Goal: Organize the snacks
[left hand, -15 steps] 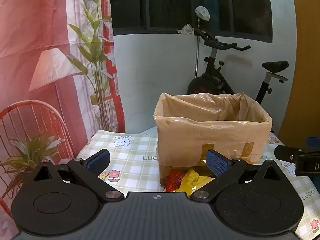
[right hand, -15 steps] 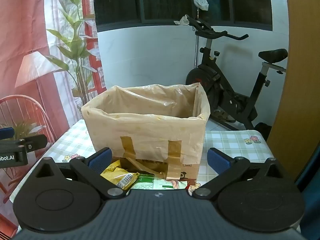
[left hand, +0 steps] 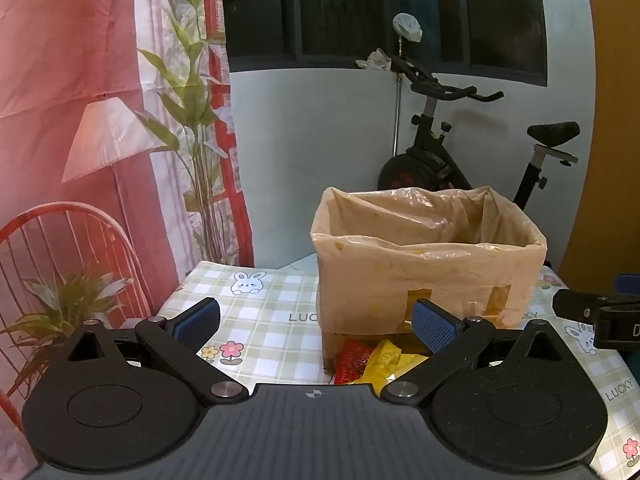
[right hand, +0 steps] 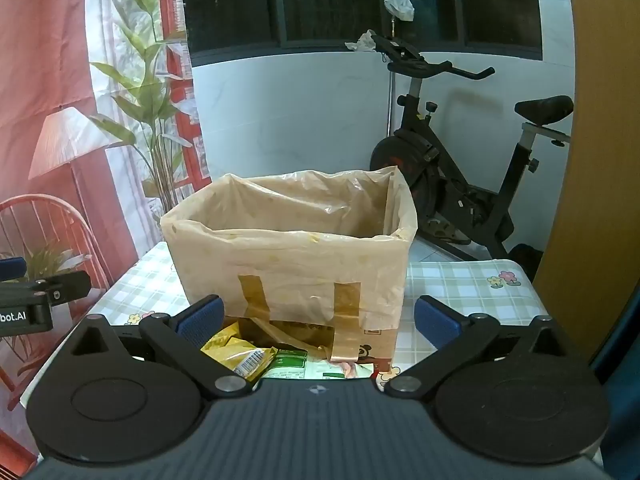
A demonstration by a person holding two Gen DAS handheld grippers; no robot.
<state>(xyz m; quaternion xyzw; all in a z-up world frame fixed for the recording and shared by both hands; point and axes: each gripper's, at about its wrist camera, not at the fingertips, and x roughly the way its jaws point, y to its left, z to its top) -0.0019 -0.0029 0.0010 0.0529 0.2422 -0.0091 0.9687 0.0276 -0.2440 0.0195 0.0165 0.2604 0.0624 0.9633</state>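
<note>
Plastic-lined cardboard box (right hand: 288, 264) — long side facing both wide-open, empty grippers.
Crumpled yellow snack packet (right hand: 236, 354) and red packet (left hand: 352, 360) lie at its base; black exercise bike (right hand: 460, 184) behind.

A small room corner at night, with a printed backdrop and an exercise bike.

A pale wall (right hand: 300, 120) runs under a dark window (right hand: 360, 0) whose panes show only black; a black exercise bike (right hand: 452, 172) stands against the wall, a crumpled white cloth (right hand: 362, 42) on its handlebars and a white cap (right hand: 399, 5) above; to the left hangs a pink backdrop (left hand: 60, 60) printed with a lamp, a red chair and leafy plants; a wooden panel (right hand: 600, 160) closes the right side; the table wears a green checked cloth (left hand: 264, 320) with rabbits and flowers; the light is even and indoor.
</note>
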